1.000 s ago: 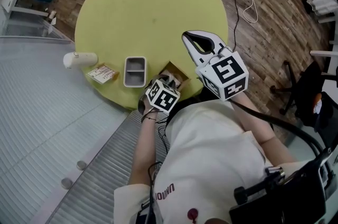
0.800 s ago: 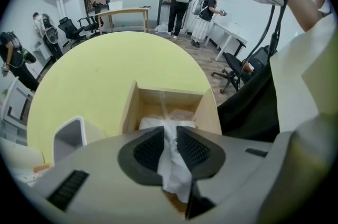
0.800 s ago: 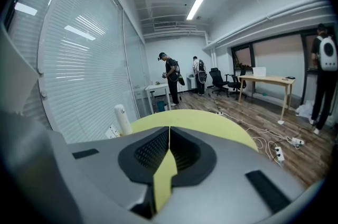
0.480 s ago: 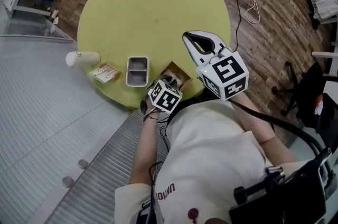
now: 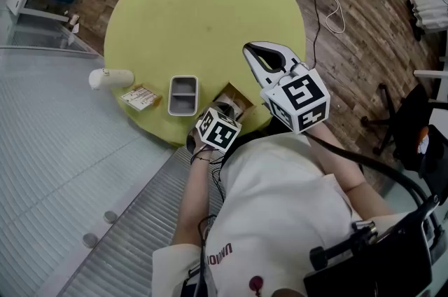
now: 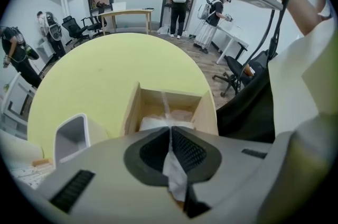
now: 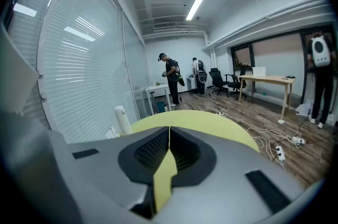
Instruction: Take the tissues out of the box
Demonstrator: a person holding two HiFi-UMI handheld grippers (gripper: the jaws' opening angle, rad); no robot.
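Finds one tissue [image 6: 172, 167] nipped in the left gripper [image 6: 170, 130], just closed on it, directly over the open box [image 6: 205, 112] at the near edge of the yellow table [image 6: 105, 70]. Sees more tissue inside the box. Notes right gripper [image 7: 169, 136] pressed together, empty, held above the table. Judges extraction barely begun, with lift-out pending.

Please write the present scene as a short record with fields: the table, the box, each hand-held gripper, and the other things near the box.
table: round, yellow-green
box: open cardboard box at the table's near edge, with tissues inside
left hand-held gripper: over the box; jaws have just been closing, now shut on a tissue
right hand-held gripper: above the table beside the box; jaws together, nothing between them
other things: grey tray and small packet left of the box; white bottle by the table's edge
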